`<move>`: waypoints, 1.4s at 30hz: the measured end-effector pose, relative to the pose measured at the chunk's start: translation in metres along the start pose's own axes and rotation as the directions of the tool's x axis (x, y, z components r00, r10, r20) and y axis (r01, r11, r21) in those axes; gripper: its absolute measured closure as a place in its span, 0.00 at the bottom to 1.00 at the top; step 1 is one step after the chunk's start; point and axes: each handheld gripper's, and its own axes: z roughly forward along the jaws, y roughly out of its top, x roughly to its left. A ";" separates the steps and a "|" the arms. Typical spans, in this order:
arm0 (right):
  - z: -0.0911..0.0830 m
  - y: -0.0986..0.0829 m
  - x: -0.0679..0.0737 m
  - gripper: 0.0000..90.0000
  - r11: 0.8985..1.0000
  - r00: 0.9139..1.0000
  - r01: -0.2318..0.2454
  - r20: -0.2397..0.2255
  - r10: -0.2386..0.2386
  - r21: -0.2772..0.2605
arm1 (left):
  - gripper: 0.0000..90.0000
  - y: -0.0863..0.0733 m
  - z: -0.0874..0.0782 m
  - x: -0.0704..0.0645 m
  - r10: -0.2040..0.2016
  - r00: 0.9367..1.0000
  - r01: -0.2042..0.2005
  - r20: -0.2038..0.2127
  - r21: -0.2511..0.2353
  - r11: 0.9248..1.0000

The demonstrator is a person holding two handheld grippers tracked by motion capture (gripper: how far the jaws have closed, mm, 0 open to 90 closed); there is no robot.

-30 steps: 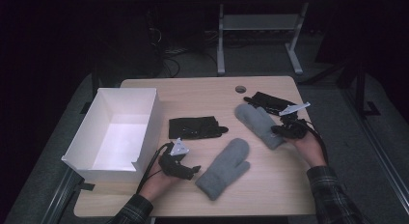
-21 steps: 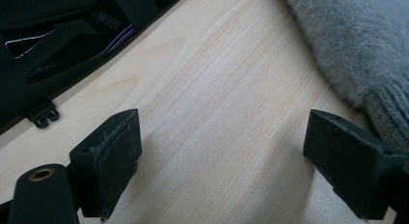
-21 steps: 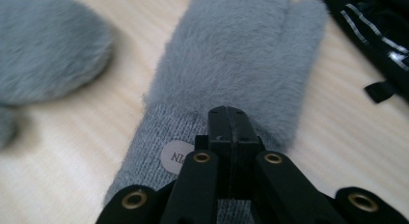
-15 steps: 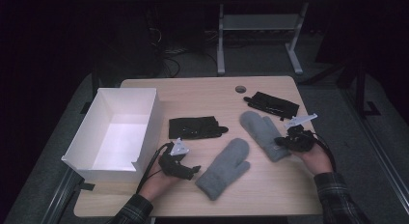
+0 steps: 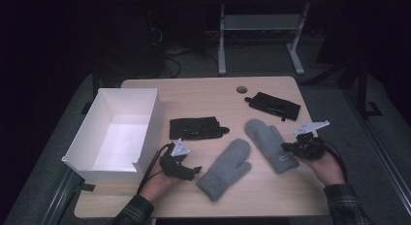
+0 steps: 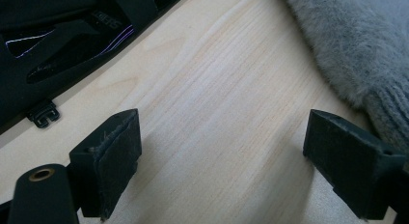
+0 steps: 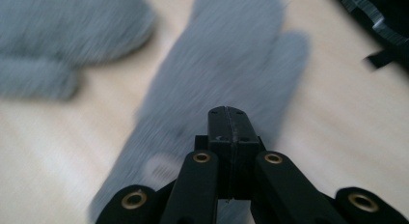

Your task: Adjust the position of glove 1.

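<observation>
Two grey mittens lie on the wooden table (image 5: 203, 89) between the claws. A white box (image 5: 145, 113) stands to the left of the left claw (image 5: 190, 172), whose jaws stand wide apart over bare wood, with one mitten (image 5: 225, 169) just to its right and a black glove (image 5: 196, 128) beyond it. The other mitten (image 5: 266, 142) lies just left of the right claw (image 5: 287, 148), whose jaws are pressed together holding nothing; a second black glove (image 5: 274, 105) lies beyond it.

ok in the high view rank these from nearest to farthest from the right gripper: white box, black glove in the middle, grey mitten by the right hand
1. Grey mitten, just left of the right gripper.
2. Black glove, mid-table.
3. White box, at the table's left edge.
</observation>
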 end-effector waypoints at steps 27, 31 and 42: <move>0.023 0.001 -0.042 1.00 0.993 0.993 -0.062 0.108 0.051 0.097 | 0.14 0.000 0.000 0.000 -0.002 1.000 0.002 -0.002 -0.001 1.000; 0.016 -0.005 -0.036 1.00 0.991 0.992 -0.053 0.122 0.038 0.125 | 0.14 0.000 0.000 0.000 -0.004 1.000 0.004 -0.003 -0.001 1.000; 0.001 -0.019 -0.004 1.00 0.993 0.999 -0.038 0.022 0.035 0.110 | 0.14 0.000 0.000 -0.001 -0.004 1.000 0.004 -0.004 -0.002 1.000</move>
